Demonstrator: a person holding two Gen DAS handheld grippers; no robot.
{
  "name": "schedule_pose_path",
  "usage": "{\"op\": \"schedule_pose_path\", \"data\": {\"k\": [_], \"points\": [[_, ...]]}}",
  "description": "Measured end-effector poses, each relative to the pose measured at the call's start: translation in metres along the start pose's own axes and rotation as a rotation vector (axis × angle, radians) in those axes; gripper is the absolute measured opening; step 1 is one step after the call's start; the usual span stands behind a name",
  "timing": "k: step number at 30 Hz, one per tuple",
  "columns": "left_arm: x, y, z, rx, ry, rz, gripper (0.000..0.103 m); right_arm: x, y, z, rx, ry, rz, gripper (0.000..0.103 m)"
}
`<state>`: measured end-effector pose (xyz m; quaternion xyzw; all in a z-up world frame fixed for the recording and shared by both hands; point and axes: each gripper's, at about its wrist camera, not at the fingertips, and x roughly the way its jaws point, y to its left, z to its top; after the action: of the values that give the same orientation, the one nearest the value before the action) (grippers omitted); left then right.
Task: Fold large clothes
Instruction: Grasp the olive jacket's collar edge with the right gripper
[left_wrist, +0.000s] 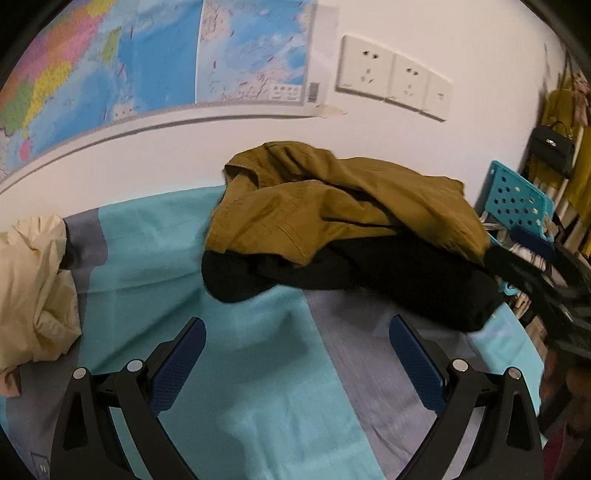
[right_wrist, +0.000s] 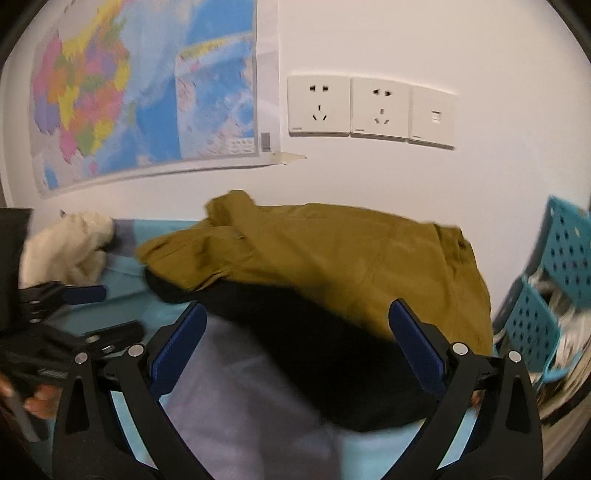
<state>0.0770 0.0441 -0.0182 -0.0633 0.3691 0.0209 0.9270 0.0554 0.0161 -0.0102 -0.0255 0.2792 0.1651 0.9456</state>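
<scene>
An olive-brown jacket (left_wrist: 332, 199) lies crumpled on top of a black garment (left_wrist: 369, 280) on the teal and grey bed sheet (left_wrist: 258, 369), against the wall. My left gripper (left_wrist: 297, 332) is open and empty, above the sheet just short of the black garment. In the right wrist view the olive jacket (right_wrist: 332, 251) and black garment (right_wrist: 314, 350) lie right ahead. My right gripper (right_wrist: 297, 321) is open and empty, its fingers over the black garment. The left gripper (right_wrist: 85, 314) shows at that view's left edge.
A cream garment (left_wrist: 37, 288) lies bunched at the left of the bed, also in the right wrist view (right_wrist: 70, 247). A teal perforated basket (right_wrist: 554, 295) with items stands at the right. A wall map (right_wrist: 129, 92) and sockets (right_wrist: 369, 107) are behind.
</scene>
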Motion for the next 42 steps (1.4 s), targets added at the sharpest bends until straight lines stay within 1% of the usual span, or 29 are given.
{"op": "schedule_pose_path", "data": {"k": [2, 3, 4, 6, 7, 8, 9, 10, 11, 13, 14, 15, 16, 17, 18, 19, 22, 23, 24, 25, 27, 28, 29, 30, 31, 35, 37, 40, 42], "points": [[0.008, 0.002, 0.004, -0.006, 0.009, 0.002, 0.096, 0.020, -0.001, 0.008, -0.043, 0.014, -0.029, 0.097], [0.013, 0.003, 0.006, -0.007, 0.012, 0.011, 0.096, 0.030, -0.001, 0.011, -0.078, 0.021, -0.017, 0.097], [0.018, 0.004, 0.009, -0.009, 0.016, 0.018, 0.096, 0.047, -0.001, 0.016, -0.115, 0.043, -0.034, 0.097], [0.030, 0.007, 0.014, -0.016, 0.029, 0.028, 0.096, 0.065, -0.001, 0.020, -0.154, 0.072, -0.042, 0.095], [0.035, 0.009, 0.016, -0.023, 0.036, 0.033, 0.096, 0.076, -0.001, 0.023, -0.179, 0.097, -0.033, 0.083], [0.040, 0.010, 0.018, -0.028, 0.042, 0.036, 0.096, 0.082, -0.002, 0.025, -0.196, 0.114, -0.025, 0.063], [0.046, 0.012, 0.020, -0.033, 0.051, 0.044, 0.096, 0.087, -0.005, 0.029, -0.212, 0.140, 0.009, 0.049], [0.051, 0.014, 0.021, -0.037, 0.058, 0.049, 0.096, 0.086, -0.009, 0.033, -0.209, 0.149, 0.049, 0.016], [0.055, 0.017, 0.023, -0.042, 0.062, 0.053, 0.096, 0.083, -0.013, 0.037, -0.202, 0.147, 0.068, 0.006], [0.059, 0.022, 0.027, -0.051, 0.060, 0.061, 0.096, 0.066, -0.031, 0.053, -0.158, 0.094, 0.085, 0.005], [0.061, 0.024, 0.029, -0.055, 0.055, 0.062, 0.096, 0.057, -0.041, 0.061, -0.128, 0.066, 0.082, 0.009], [0.063, 0.027, 0.032, -0.062, 0.049, 0.065, 0.096, 0.052, -0.050, 0.067, -0.096, 0.044, 0.069, 0.016], [0.065, 0.029, 0.034, -0.069, 0.047, 0.068, 0.096, 0.048, -0.058, 0.074, -0.064, 0.034, 0.049, 0.042], [0.068, 0.033, 0.038, -0.080, 0.046, 0.067, 0.096, 0.048, -0.061, 0.079, -0.048, 0.035, 0.053, 0.067], [0.071, 0.035, 0.040, -0.086, 0.050, 0.059, 0.096, 0.049, -0.057, 0.083, -0.058, 0.034, 0.091, 0.076], [0.073, 0.037, 0.041, -0.089, 0.052, 0.057, 0.096, 0.051, -0.048, 0.084, -0.091, 0.043, 0.107, 0.086], [0.075, 0.040, 0.042, -0.084, 0.052, 0.052, 0.096, 0.075, -0.010, 0.080, -0.241, 0.112, 0.165, 0.086], [0.076, 0.040, 0.043, -0.079, 0.046, 0.051, 0.096, 0.083, 0.001, 0.077, -0.288, 0.132, 0.172, 0.086], [0.076, 0.040, 0.042, -0.077, 0.046, 0.049, 0.096, 0.093, 0.011, 0.074, -0.338, 0.145, 0.155, 0.086], [0.076, 0.041, 0.042, -0.077, 0.047, 0.046, 0.096, 0.104, 0.016, 0.072, -0.358, 0.161, 0.144, 0.085], [0.076, 0.041, 0.039, -0.077, 0.048, 0.037, 0.096, 0.122, 0.017, 0.073, -0.343, 0.204, 0.157, 0.064], [0.077, 0.041, 0.040, -0.075, 0.051, 0.035, 0.096, 0.129, 0.015, 0.077, -0.325, 0.226, 0.185, 0.030], [0.077, 0.042, 0.040, -0.074, 0.049, 0.030, 0.096, 0.134, 0.013, 0.081, -0.309, 0.254, 0.216, 0.003], [0.077, 0.042, 0.040, -0.071, 0.048, 0.024, 0.096, 0.132, 0.010, 0.086, -0.300, 0.250, 0.216, 0.003], [0.077, 0.043, 0.040, -0.067, 0.046, 0.018, 0.096, 0.118, 0.000, 0.098, -0.270, 0.199, 0.231, 0.003], [0.071, 0.046, 0.041, -0.021, -0.006, -0.019, 0.096, 0.047, -0.040, 0.149, -0.175, 0.003, 0.197, 0.003], [0.067, 0.046, 0.043, -0.004, -0.038, -0.064, 0.096, 0.010, -0.068, 0.170, -0.107, -0.068, 0.183, 0.003], [0.058, 0.043, 0.051, -0.002, -0.105, -0.151, 0.096, -0.026, -0.088, 0.183, -0.083, -0.123, 0.163, 0.003], [0.056, 0.035, 0.057, 0.044, -0.148, -0.186, 0.096, -0.044, -0.099, 0.187, -0.069, -0.145, 0.172, 0.003]]}}
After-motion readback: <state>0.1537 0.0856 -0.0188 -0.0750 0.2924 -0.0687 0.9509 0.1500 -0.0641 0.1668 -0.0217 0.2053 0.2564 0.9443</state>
